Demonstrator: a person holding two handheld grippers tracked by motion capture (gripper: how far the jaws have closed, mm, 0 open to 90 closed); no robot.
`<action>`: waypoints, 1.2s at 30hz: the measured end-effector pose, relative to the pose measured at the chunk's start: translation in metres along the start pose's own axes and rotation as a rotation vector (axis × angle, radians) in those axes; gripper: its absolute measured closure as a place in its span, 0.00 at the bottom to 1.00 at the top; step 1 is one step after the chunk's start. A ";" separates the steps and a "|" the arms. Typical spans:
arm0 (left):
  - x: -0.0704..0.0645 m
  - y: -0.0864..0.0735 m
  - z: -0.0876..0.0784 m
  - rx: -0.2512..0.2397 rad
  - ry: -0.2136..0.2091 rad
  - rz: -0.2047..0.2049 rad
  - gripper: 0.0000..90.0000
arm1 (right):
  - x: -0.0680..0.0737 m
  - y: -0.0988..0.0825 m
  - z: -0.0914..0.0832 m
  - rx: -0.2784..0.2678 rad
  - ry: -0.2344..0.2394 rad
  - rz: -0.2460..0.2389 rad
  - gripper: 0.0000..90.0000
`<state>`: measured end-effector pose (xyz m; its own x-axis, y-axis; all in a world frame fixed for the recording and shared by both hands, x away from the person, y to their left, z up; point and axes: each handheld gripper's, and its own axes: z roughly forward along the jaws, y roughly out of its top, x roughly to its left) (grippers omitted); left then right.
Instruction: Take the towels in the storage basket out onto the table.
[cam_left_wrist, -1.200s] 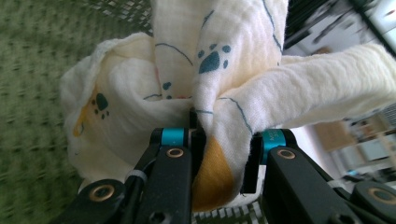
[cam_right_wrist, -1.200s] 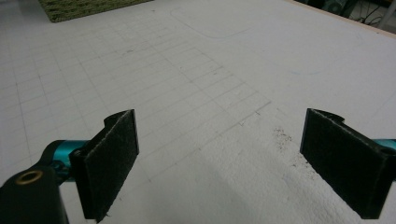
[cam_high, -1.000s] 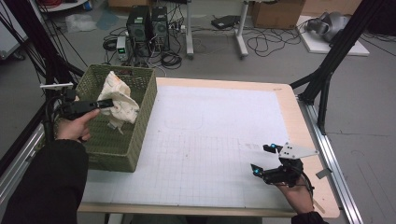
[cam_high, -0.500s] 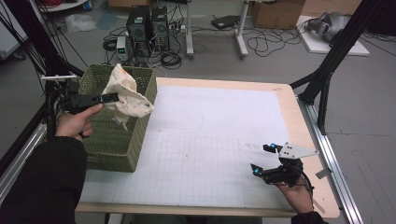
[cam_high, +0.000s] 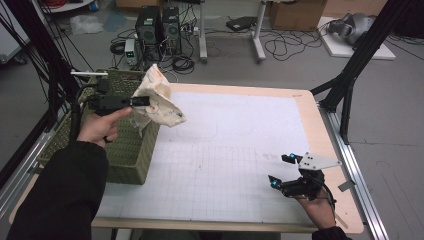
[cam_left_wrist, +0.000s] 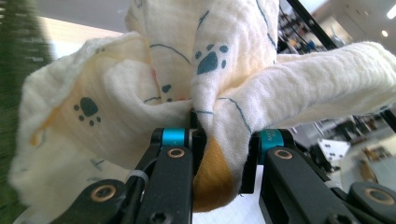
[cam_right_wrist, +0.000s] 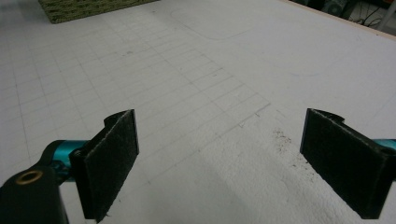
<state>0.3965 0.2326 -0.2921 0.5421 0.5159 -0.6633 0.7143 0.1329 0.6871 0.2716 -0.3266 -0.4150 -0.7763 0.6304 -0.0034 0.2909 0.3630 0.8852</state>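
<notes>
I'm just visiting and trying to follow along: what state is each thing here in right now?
Cloth: bunched, lifted clear above the basket's edge, pinched in the left tongs.
Basket: upright on the table's left side, open-topped.
Left tongs: shut on the cloth.
Right tongs: wide open, nothing between them, low over the mat.
Mat: flat, bare.

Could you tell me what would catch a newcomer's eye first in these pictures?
First the cream cloth with paw prints, bunched and pinched in the left hand-held gripper, held in the air above the right edge of the green woven basket at the table's left. Next the right hand-held gripper, jaws wide open with nothing between them, low over the white gridded mat near the front right corner.
</notes>
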 end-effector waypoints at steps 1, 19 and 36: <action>-0.003 0.000 0.004 0.012 0.006 0.009 0.90 | 0.000 0.000 0.000 0.003 -0.001 -0.001 0.12; -0.037 -0.018 0.090 0.197 -0.040 0.098 0.90 | 0.001 0.002 -0.001 -0.011 0.005 -0.004 0.12; -0.046 -0.085 0.209 0.399 0.031 0.140 0.89 | 0.004 0.006 0.001 -0.014 0.035 -0.009 0.17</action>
<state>0.4036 0.0204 -0.3820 0.6373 0.5313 -0.5581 0.7529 -0.2751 0.5979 0.2706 -0.3210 -0.4106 -0.7981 0.6025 0.0043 0.2759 0.3591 0.8916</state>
